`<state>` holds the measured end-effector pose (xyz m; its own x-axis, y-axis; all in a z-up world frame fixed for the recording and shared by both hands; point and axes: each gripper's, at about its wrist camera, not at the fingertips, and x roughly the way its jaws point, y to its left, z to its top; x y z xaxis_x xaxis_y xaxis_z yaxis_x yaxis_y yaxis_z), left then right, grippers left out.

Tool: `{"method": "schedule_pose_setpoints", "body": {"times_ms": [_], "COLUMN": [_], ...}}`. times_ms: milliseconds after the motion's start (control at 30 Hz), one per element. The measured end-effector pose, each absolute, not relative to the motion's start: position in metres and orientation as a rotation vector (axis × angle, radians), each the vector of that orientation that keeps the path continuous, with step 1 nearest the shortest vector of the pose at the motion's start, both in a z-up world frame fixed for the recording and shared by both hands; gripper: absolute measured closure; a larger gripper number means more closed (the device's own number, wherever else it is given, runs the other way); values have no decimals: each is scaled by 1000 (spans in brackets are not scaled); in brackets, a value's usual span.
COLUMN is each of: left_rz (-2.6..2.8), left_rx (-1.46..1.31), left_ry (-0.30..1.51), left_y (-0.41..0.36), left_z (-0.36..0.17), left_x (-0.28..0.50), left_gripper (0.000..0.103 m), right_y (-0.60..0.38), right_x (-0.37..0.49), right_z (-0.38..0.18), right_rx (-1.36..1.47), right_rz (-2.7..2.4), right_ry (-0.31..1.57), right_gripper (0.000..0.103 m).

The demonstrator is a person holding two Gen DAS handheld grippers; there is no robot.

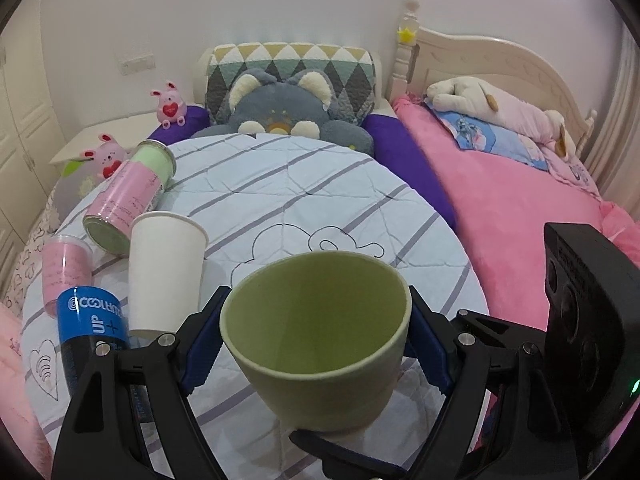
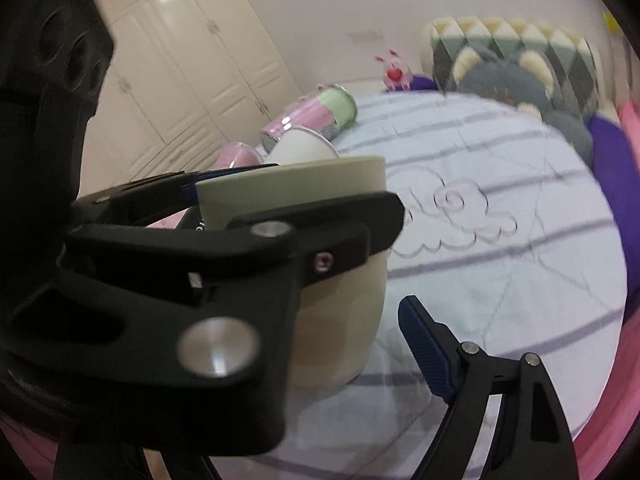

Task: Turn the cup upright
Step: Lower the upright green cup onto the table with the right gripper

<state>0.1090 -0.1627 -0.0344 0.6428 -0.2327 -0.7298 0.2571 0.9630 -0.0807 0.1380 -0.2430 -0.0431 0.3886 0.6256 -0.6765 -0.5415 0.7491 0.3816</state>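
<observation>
Since the mouth already faces up, you are past the turn.
Cup: the green cup (image 1: 316, 336) is held at the near edge of the bed (image 1: 320, 184), right of the white paper cup (image 1: 166, 272); contact with the quilt unclear.
Left tool: the left tool (image 1: 316, 344) pinches the cup wall, one pad per side.
Right tool: the right tool (image 2: 426, 348) shows one blue pad; I cannot tell its spread.
Next: seat the base flat, then ease the pads apart without tipping it.
</observation>
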Motion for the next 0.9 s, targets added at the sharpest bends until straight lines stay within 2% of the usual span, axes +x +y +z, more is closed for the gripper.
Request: {"method": "schedule_pose_setpoints", "body": {"times_ms": [67, 367, 900], "left_rz": [-265, -221, -226], "left_rx": [31, -16, 37], "left_ry": [808, 770, 778], "left_y": [-160, -139, -148], "left_z": [-32, -31, -51], "left_x": [106, 110, 93], "left_gripper": [19, 19, 17], "right_y": [-237, -220, -215], "right_x": [137, 138, 138], "right_z": [-41, -36, -44], "right_rx": [62, -41, -126], "right_rz": [739, 792, 756], "right_ry": [870, 697, 674], "right_gripper": [26, 26, 24]}}
